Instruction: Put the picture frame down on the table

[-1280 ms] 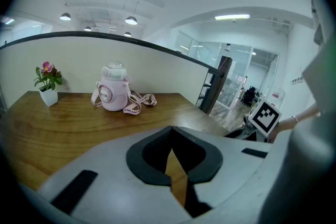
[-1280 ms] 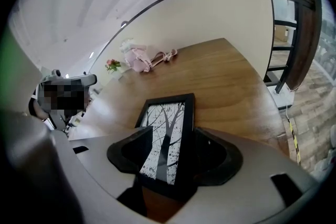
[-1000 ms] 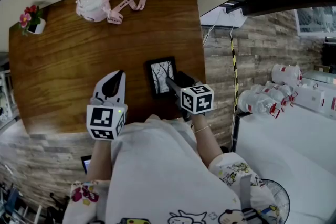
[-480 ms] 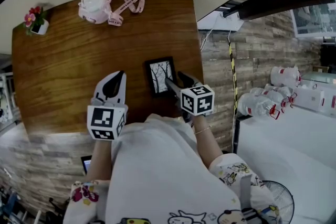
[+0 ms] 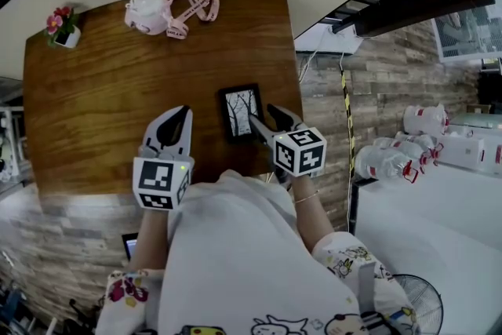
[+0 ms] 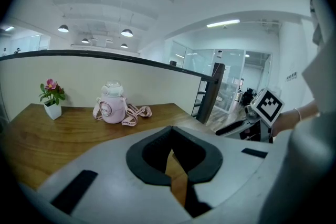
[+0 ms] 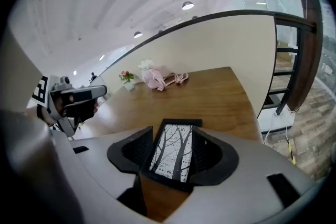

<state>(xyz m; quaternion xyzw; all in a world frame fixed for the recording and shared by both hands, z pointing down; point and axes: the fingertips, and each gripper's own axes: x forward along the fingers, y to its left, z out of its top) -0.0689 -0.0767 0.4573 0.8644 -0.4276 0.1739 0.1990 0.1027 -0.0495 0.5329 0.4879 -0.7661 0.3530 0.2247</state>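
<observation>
The black picture frame [image 5: 241, 111] with its tree print lies flat on the wooden table [image 5: 118, 90], near the front right corner. My right gripper [image 5: 263, 115] is open, one jaw on each side of the frame's near end. In the right gripper view the frame [image 7: 173, 152] sits between the spread jaws of that gripper [image 7: 172, 136], and gaps show at both pads. My left gripper [image 5: 182, 112] hovers to the frame's left, shut and holding nothing. The left gripper view shows its tips [image 6: 170, 134] meeting over bare wood.
A pink water bottle with a strap [image 5: 149, 8] stands at the table's far side, and a small potted flower [image 5: 63, 23] at the far left corner. The table's right edge drops to a wood-plank floor. A white counter with bottles [image 5: 408, 145] lies right.
The right gripper's jaws have spread apart and let go of the picture frame, which now rests on the table. The left gripper has stayed put.
</observation>
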